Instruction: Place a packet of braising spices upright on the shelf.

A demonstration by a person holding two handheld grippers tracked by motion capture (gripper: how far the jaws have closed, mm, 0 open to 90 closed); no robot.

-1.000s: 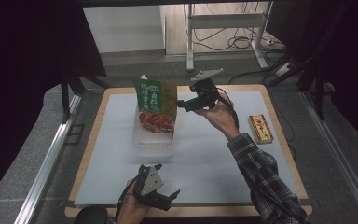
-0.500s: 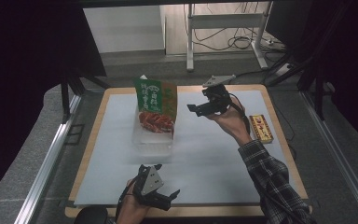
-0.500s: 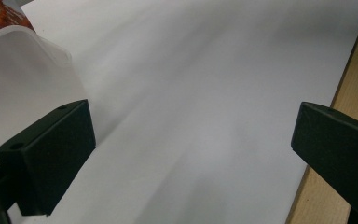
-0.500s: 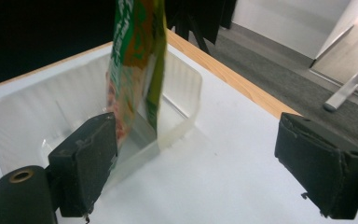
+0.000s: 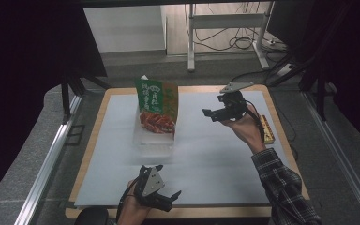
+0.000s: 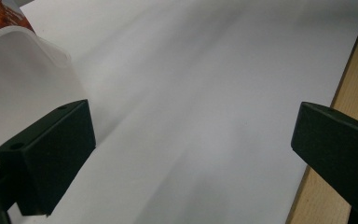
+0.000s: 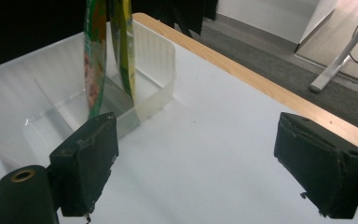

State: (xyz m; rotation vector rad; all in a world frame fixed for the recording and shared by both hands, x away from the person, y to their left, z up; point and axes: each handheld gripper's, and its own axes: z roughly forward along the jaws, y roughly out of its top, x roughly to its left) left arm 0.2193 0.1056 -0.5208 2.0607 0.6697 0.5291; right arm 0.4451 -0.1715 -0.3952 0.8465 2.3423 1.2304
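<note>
A green snack bag [image 5: 156, 103] printed with red food stands upright in a translucent plastic bin [image 5: 153, 143] at the table's middle back. My right gripper [image 5: 212, 115] hangs above the white sheet to the right of the bag, apart from it, jaws open and empty. In the right gripper view the bag [image 7: 95, 56] and bin [image 7: 156, 60] lie ahead to the left of the open right gripper [image 7: 196, 158]. My left gripper [image 5: 172, 199] rests open at the table's front edge. In the left gripper view nothing lies between the left gripper's [image 6: 191, 154] jaws, and the bin's corner [image 6: 23, 70] shows at upper left.
A small yellow-brown box [image 5: 266, 129] lies at the table's right edge, just behind the right hand. The white sheet [image 5: 206, 159] covers a wooden tabletop [image 5: 90, 154]. Metal rails run along both sides, and a stand's legs with cables are on the floor beyond.
My right gripper has moved to the right, away from the bag, and sunk slightly, still open. The left gripper has stayed where it was.
</note>
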